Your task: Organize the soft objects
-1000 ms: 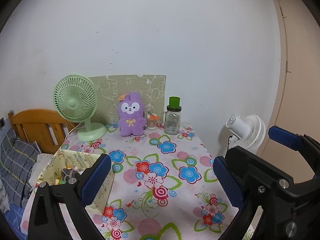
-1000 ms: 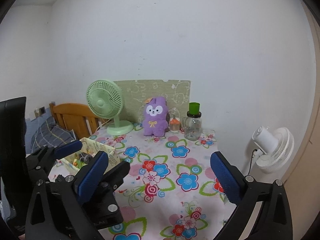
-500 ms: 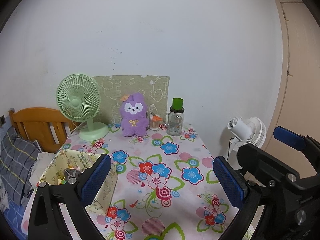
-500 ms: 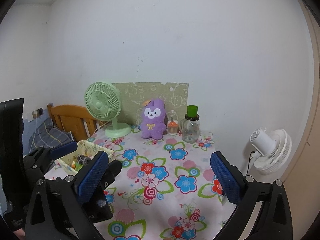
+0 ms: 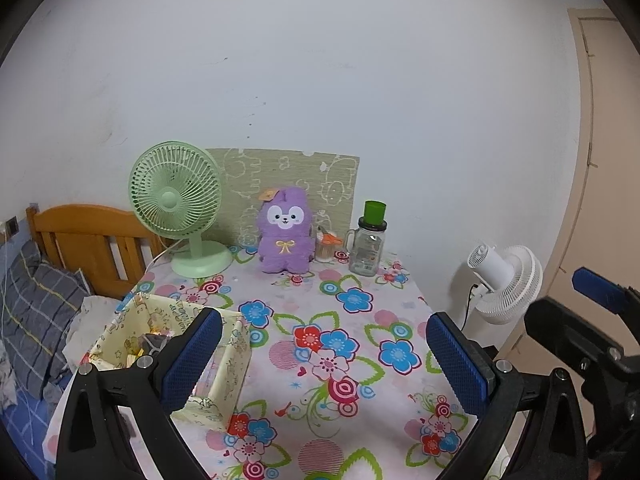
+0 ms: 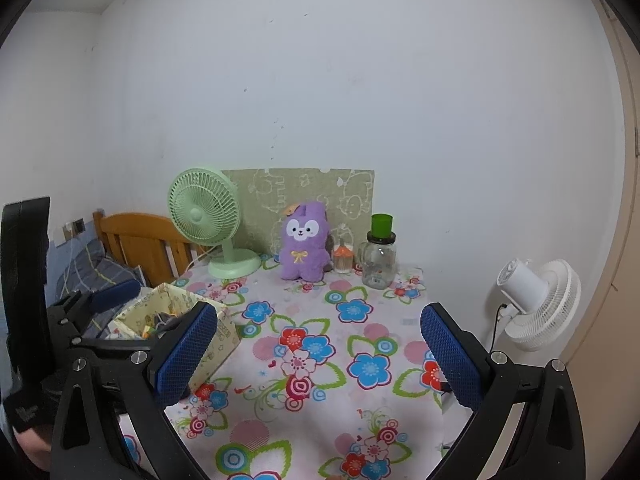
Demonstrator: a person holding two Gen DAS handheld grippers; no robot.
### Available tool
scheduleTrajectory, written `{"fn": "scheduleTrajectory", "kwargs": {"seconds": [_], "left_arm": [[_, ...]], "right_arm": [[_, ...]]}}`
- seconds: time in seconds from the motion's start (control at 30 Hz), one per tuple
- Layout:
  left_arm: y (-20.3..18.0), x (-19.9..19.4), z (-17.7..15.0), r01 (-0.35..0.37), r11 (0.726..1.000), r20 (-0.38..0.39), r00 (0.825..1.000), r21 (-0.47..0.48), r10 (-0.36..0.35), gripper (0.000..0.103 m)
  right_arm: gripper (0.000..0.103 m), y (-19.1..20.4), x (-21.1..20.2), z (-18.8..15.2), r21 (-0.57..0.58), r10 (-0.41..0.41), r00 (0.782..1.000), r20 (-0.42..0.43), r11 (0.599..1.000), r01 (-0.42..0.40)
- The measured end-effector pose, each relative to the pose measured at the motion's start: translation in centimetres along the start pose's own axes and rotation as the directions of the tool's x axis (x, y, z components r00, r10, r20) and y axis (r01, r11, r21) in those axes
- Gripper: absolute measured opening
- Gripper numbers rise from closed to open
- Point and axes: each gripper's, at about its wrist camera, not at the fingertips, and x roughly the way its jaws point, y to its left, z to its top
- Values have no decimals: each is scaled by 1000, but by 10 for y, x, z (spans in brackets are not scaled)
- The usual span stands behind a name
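I'm holding both tongs released and empty. The purple plush (image 5: 285,232) is standing upright at twelve o'clock, well beyond my left gripper (image 5: 320,356) and right gripper (image 6: 316,354).

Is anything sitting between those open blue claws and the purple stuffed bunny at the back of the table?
Nothing visible. Both the left gripper and right gripper are open, and only bare flowered tablecloth lies before the bunny. The green fan and small orange-topped jar flank it; the box sits off to the left.
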Motion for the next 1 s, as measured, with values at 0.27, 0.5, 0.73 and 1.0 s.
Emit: {"fn": "scheduleTrajectory", "kwargs": {"seconds": [0.27, 0.5, 0.73, 1.0], "left_arm": [[6, 0, 1, -17, 1000, 3, 1000, -6, 17, 103], [11, -1, 2, -18, 1000, 8, 1000, -19, 19, 103], [12, 1, 2, -30, 999, -2, 1000, -22, 30, 103], [17, 2, 2, -40, 999, -7, 999, -32, 40, 103]], "right_arm": [[103, 3, 3, -1, -6, 8, 1000, -6, 1000, -8], [103, 5, 6, -1, -7, 10, 1000, -12, 1000, -10], [103, 7, 8, -1, -11, 14, 1000, -18, 1000, -14], [103, 8, 10, -1, -10, 16, 1000, -21, 1000, -16]]}}
